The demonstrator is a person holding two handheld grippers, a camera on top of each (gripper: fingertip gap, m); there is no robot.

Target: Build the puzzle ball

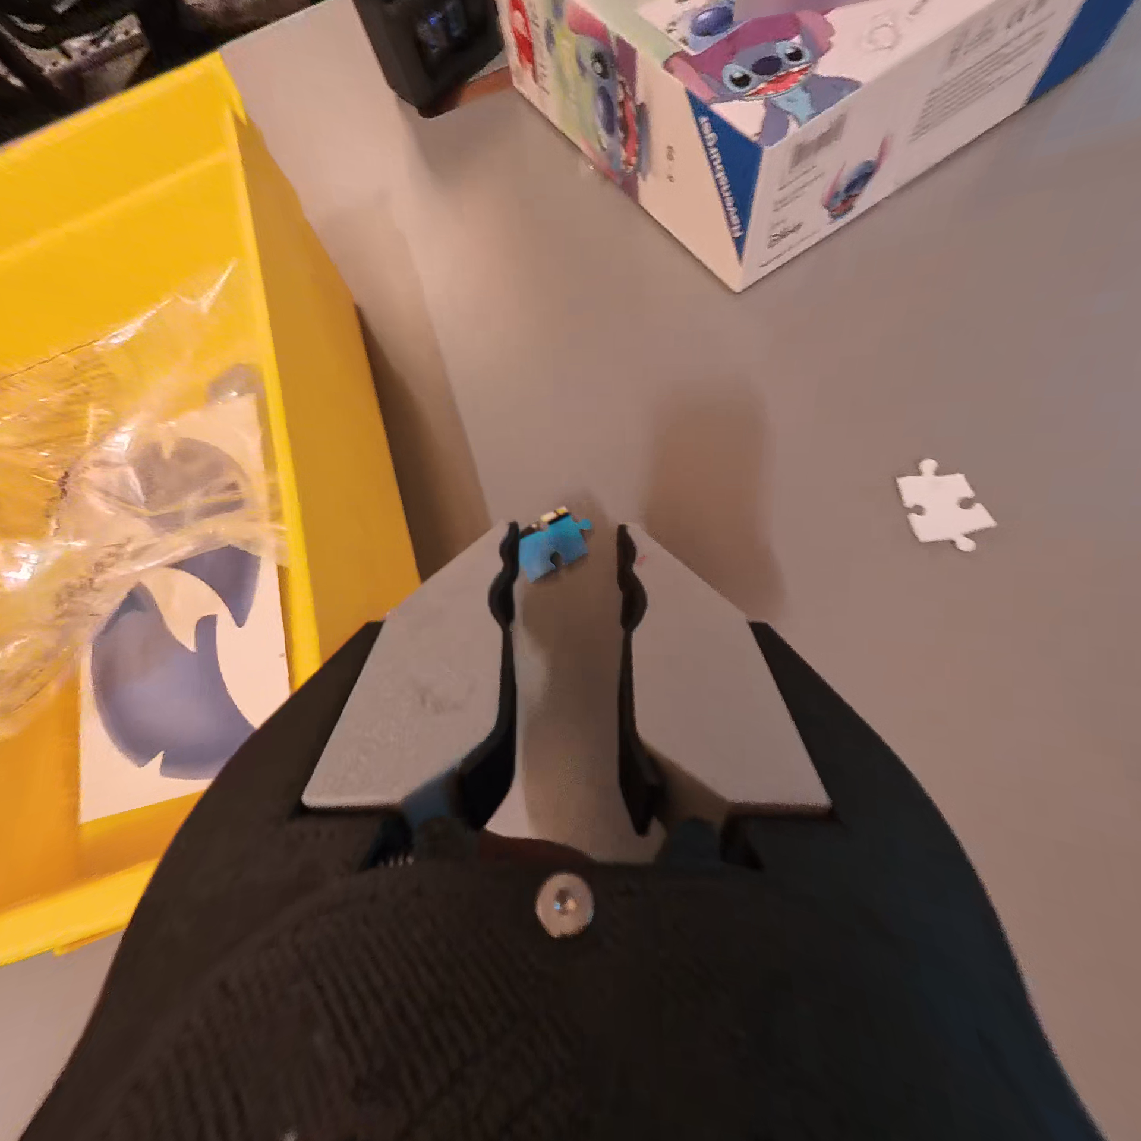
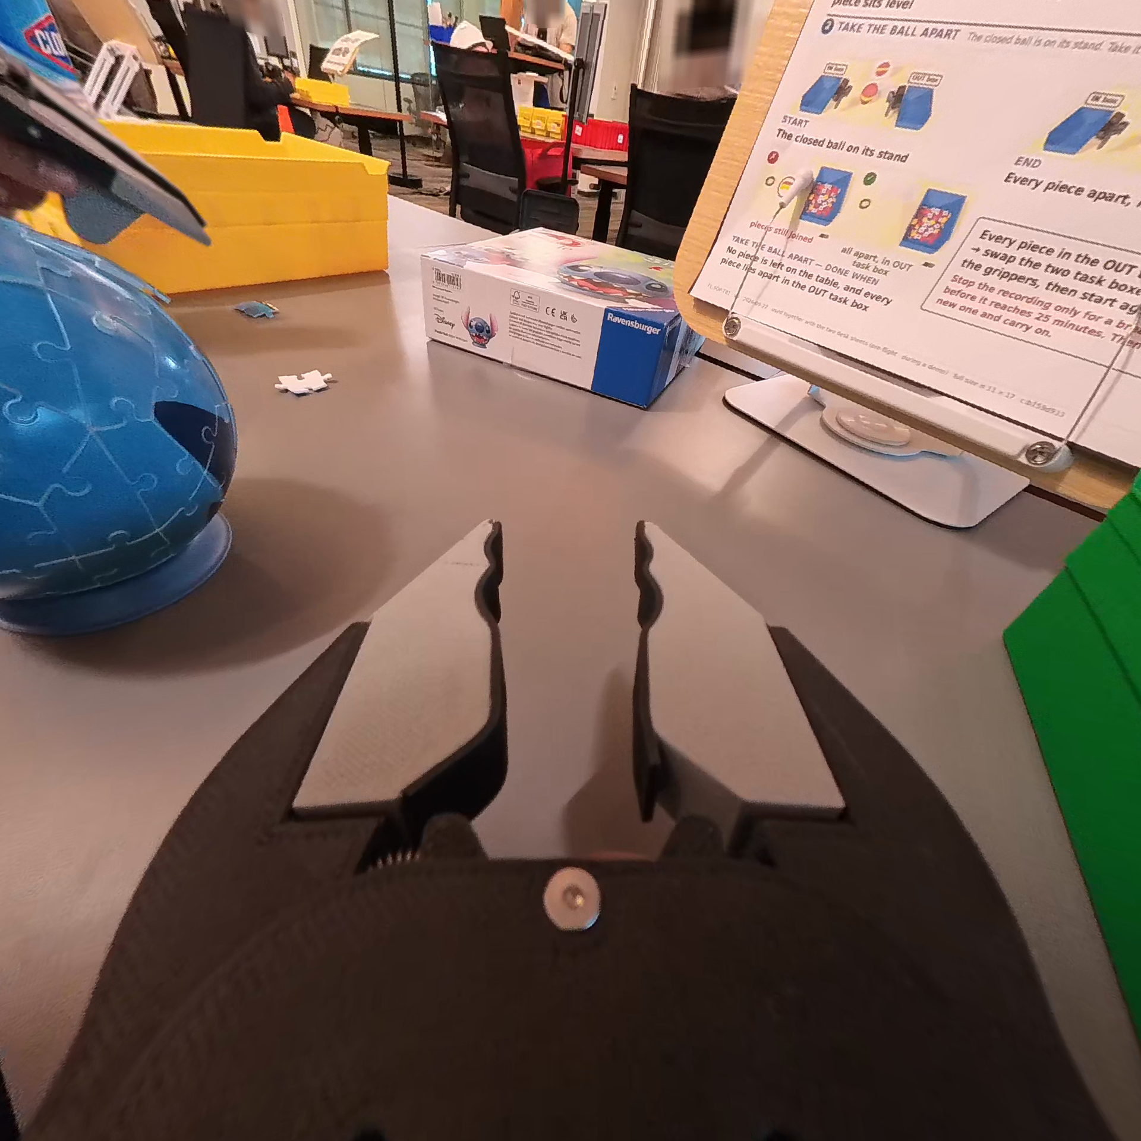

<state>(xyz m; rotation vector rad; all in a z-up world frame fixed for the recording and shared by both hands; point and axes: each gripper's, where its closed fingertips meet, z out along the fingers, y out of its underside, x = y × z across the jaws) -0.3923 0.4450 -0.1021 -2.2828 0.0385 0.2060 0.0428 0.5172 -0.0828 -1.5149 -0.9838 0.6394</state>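
Note:
My left gripper (image 1: 565,537) is open, high above the grey table (image 1: 679,370). A blue puzzle piece (image 1: 552,546) lies flat on the table below, seen between the fingertips close to the left one; the pads do not press on it. The right wrist view shows the same piece (image 2: 256,309) lying alone on the table. A white, face-down piece (image 1: 941,506) lies to its right and also shows in the right wrist view (image 2: 302,381). The partly built blue puzzle ball (image 2: 92,401) sits on its blue stand (image 2: 154,586) at the left, with an open gap in its side. My right gripper (image 2: 568,543) is open and empty, low over the table.
A yellow bin (image 1: 296,370) with a clear plastic bag and a printed sheet stands at the left, also in the right wrist view (image 2: 247,210). The puzzle's box (image 2: 555,309) lies behind. An instruction sheet on a stand (image 2: 926,185) is at the right, a green bin (image 2: 1093,679) beside it. Across from one pair of fingers to the other is roughly 45 centimetres.

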